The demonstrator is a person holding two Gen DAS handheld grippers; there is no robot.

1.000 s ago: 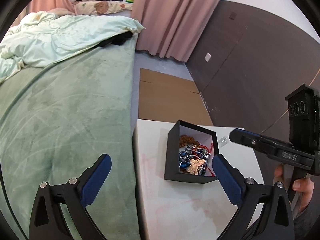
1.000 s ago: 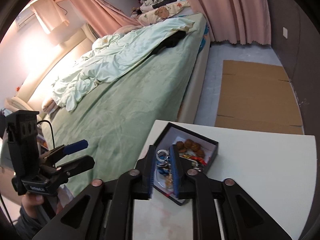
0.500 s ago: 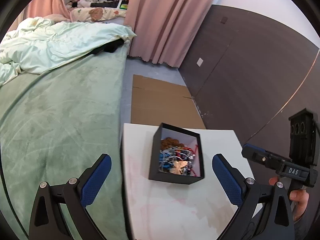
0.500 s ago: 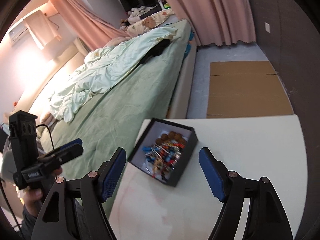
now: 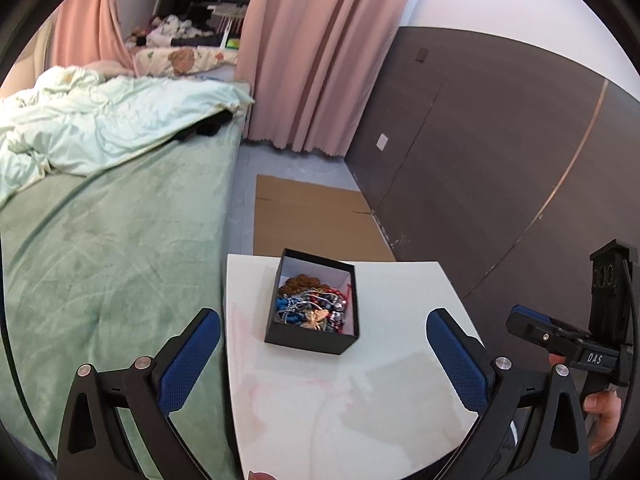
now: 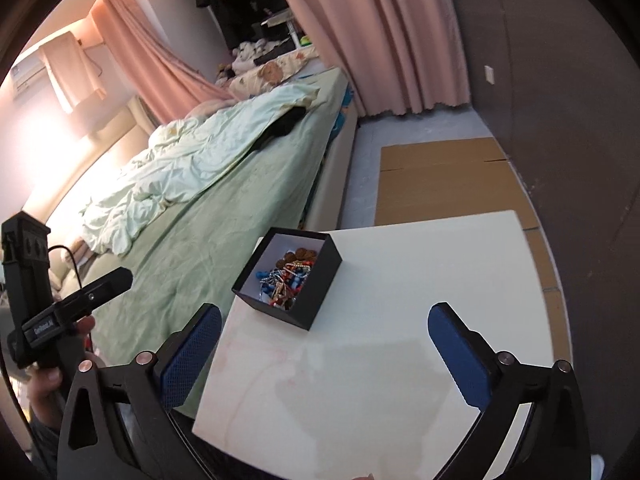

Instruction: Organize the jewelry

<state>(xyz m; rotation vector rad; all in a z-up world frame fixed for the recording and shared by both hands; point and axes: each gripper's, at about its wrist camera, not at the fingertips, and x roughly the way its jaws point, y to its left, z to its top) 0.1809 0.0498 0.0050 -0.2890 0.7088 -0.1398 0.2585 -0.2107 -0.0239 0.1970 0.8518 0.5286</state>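
The box (image 5: 311, 307) (full of jewelry (image 5: 313, 307)) sits ahead of both grippers, left (image 5: 320, 354) and right (image 6: 325, 354), each spread wide, grasping nothing.

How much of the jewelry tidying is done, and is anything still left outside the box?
It looks nearly or fully done. The jewelry lies piled inside the black box on the white table, and no pieces show on the table around it. Nothing is in hand: the left gripper and right gripper both have jaws wide apart and empty, held back from the box. The pile is tangled, and no lid is in view.
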